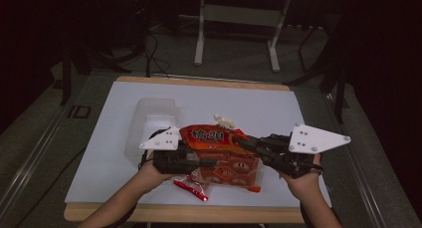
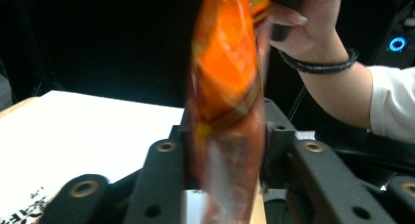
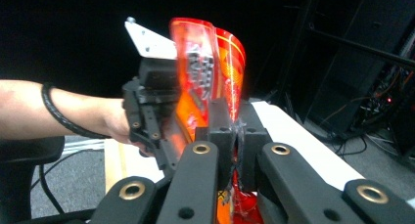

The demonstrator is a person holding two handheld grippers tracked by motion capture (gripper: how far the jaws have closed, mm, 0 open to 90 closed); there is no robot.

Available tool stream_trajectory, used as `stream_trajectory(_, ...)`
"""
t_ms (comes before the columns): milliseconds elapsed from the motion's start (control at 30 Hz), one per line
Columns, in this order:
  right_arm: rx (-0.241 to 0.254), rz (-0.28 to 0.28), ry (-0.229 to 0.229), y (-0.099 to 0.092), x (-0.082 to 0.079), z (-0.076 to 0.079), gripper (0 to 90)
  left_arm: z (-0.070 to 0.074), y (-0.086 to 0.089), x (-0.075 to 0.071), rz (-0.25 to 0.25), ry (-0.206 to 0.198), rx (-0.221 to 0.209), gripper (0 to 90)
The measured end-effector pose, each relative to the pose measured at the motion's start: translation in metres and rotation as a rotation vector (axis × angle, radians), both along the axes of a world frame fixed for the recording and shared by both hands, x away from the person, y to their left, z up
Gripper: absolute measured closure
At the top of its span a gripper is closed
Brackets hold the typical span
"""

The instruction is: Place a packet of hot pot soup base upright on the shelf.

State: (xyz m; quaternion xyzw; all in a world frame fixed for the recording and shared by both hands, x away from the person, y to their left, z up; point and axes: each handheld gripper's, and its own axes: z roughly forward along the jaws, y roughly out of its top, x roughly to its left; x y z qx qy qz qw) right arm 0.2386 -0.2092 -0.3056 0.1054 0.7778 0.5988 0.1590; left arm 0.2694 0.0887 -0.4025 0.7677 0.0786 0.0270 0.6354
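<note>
An orange-red snack packet (image 1: 224, 156) is held up above the white table (image 1: 278, 113), between both grippers. My left gripper (image 1: 209, 163) has its jaws against the packet's left side; in the left gripper view the packet (image 2: 225, 101) stands on edge between the two pads, which press on it, with my left gripper (image 2: 225, 145) around it. My right gripper (image 1: 241, 141) is shut on the packet's upper right edge. In the right gripper view the crinkled edge of the packet (image 3: 215, 62) is pinched in my right gripper (image 3: 238, 136), and the left gripper (image 3: 151, 101) shows beyond.
A clear plastic container (image 1: 152, 123) lies on the table behind the left hand. A torn red strip (image 1: 191, 187) lies near the front edge under the packet. A small pale lump (image 1: 225, 121) sits just behind the packet. Dark floor, cables and a desk frame (image 1: 236, 34) surround the table.
</note>
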Motion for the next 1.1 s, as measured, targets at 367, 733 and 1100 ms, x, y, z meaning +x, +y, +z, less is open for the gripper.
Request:
stream_trajectory(367,-0.003,-0.017,-0.002,-0.002,0.005,-0.004,87.7,0.002,0.001,-0.001,0.024,0.037,0.008,71.2)
stream_trajectory(733,0.029,-0.055,-0.009,-0.004,0.008,0.000,77.4,0.014,0.004,-0.006,0.079,0.013,0.014,71.5)
stream_trajectory(1100,0.126,-0.173,-0.023,-0.020,0.012,0.003,42.7,0.026,0.015,-0.006,0.162,-0.032,-0.025,71.6)
